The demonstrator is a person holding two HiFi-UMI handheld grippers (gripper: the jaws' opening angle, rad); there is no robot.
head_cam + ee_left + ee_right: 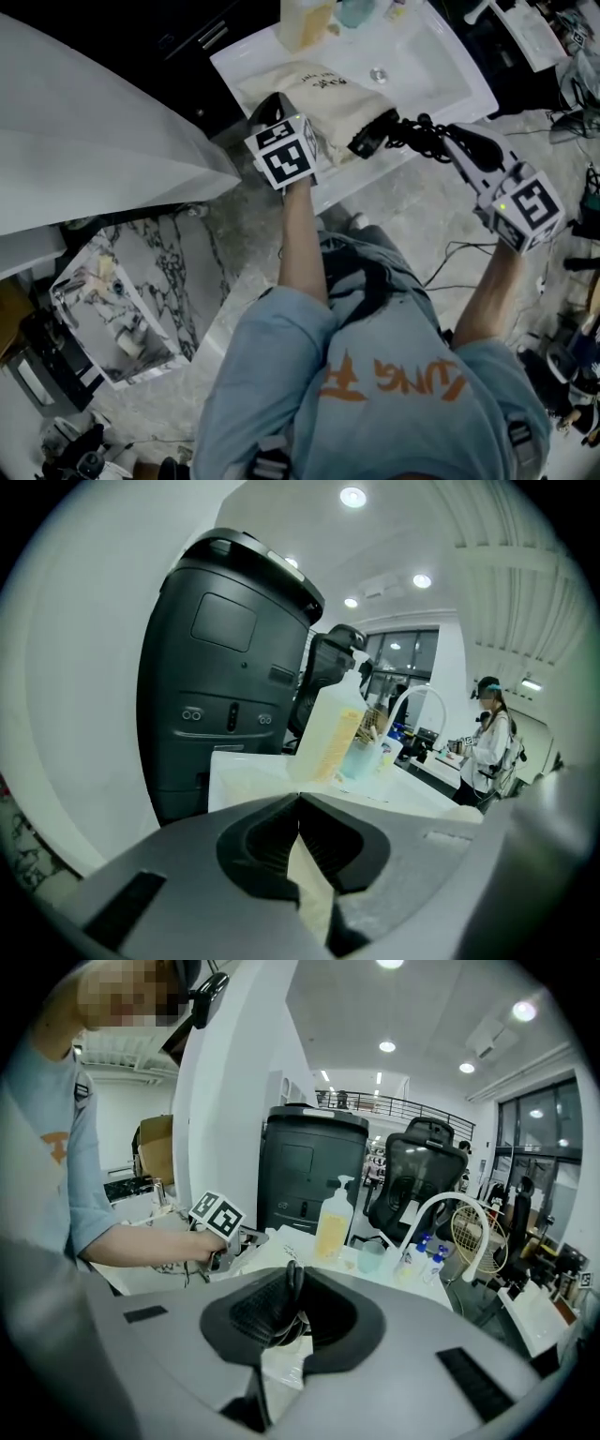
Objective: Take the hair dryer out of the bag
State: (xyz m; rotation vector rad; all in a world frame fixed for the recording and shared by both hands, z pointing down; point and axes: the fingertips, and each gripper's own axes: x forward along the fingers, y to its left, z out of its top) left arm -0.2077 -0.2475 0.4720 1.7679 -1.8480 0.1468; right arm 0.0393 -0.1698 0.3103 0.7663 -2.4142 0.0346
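Observation:
A cream drawstring bag (314, 94) lies on the white sink top (441, 75). The black hair dryer (373, 134) pokes out of its right end, and its coiled black cord (419, 136) runs off to the right. My left gripper (270, 108) is shut on the bag's left end; cream fabric (309, 883) shows pinched where its jaws (300, 803) meet. My right gripper (450, 136) is shut on the cord, whose black loops (281, 1316) sit between its pads (292, 1302). The right gripper view also shows the left gripper (246, 1237) at the bag (281, 1252).
A yellow soap bottle (305, 21) and small bottles stand at the sink's back edge, near a white faucet (450, 1213). A tall black bin (225, 667) and an office chair (422, 1185) stand behind. A white slanted panel (84, 141) is at the left. A person (489, 742) stands far off.

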